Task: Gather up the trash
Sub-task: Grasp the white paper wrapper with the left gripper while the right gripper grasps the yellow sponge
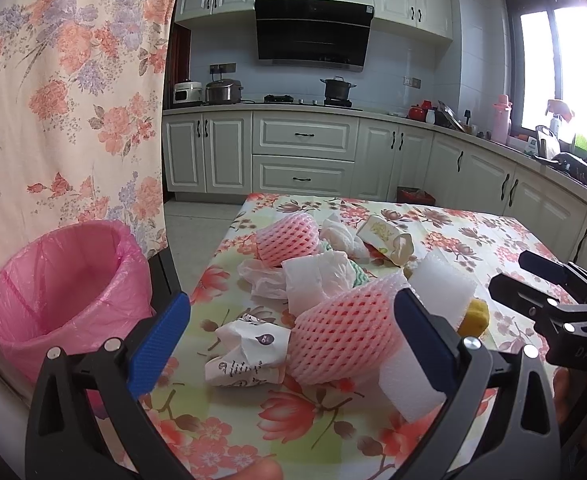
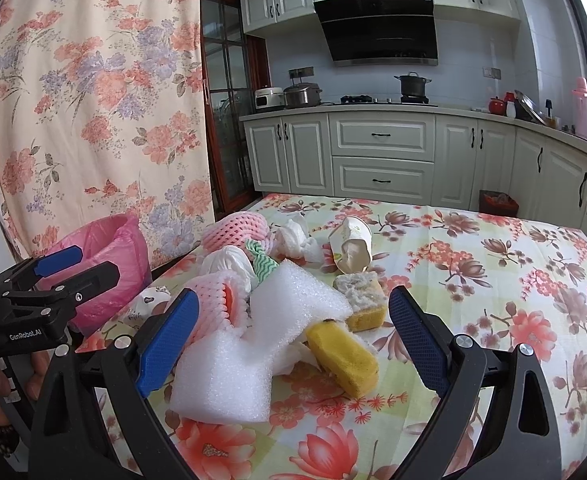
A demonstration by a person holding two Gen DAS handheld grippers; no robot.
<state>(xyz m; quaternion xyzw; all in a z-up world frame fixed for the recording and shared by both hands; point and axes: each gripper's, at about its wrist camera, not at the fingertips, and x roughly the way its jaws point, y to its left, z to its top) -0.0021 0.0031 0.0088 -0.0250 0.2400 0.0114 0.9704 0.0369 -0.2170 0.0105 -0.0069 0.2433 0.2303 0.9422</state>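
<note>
We are at the approach step: both the left gripper [image 1: 289, 332] and right gripper [image 2: 293, 332] hang spread and empty over the trash pile [image 1: 333, 280] on the table [image 2: 493, 264]. Probably the pink foam net [image 1: 345, 336] comes first, then goes left into the pink-lined bin [image 1: 65, 292] beside the table.

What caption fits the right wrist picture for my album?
Open right hand-held gripper hovers over white foam and a yellow sponge on the flowery table.

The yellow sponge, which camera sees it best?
The right wrist view. There the yellow sponge lies whole and close between the open fingers, beside the white foam block. In the left wrist view only a small yellow corner peeks out behind the foam and the pink fruit net.
</note>
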